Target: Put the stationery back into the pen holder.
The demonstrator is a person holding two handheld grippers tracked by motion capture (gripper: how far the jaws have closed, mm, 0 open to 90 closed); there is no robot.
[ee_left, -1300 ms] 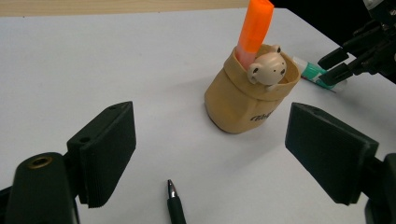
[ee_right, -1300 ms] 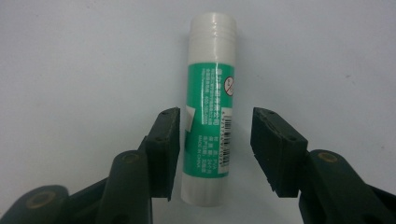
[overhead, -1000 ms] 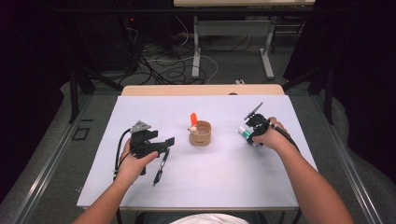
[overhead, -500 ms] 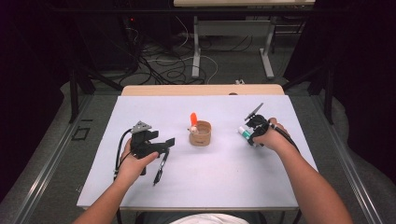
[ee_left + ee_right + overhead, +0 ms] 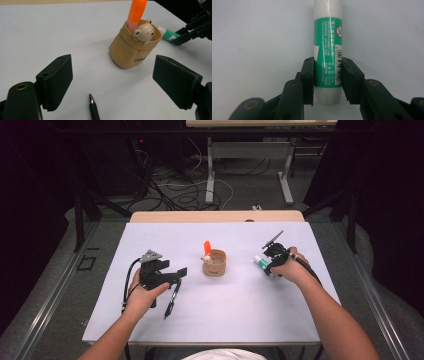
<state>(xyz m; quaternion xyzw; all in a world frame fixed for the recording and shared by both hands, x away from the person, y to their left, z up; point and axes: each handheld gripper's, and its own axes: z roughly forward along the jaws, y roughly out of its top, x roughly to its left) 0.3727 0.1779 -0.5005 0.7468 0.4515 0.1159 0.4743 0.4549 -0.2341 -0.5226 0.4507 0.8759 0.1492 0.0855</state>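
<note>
A green-and-white glue stick (image 5: 328, 37) lies on the white table at the right (image 5: 259, 261). My right gripper (image 5: 328, 75) has just been closing its jaws around the stick, and both pads press on its lower end. At the table's middle stands a tan pen holder (image 5: 214, 262) with a small bear figure (image 5: 144, 32) on its rim and an orange highlighter (image 5: 136, 10) inside. My left gripper (image 5: 176, 272) hovers open at the left, its pads (image 5: 56, 80) wide apart. A black pen (image 5: 170, 302) lies on the table just under and in front of it.
The white tabletop (image 5: 225, 320) has free room at the front and between the two hands. A wooden desk edge (image 5: 215, 216) runs along the table's far side. Beyond it, cables (image 5: 180, 190) and metal table legs (image 5: 286, 175) sit on the floor.
</note>
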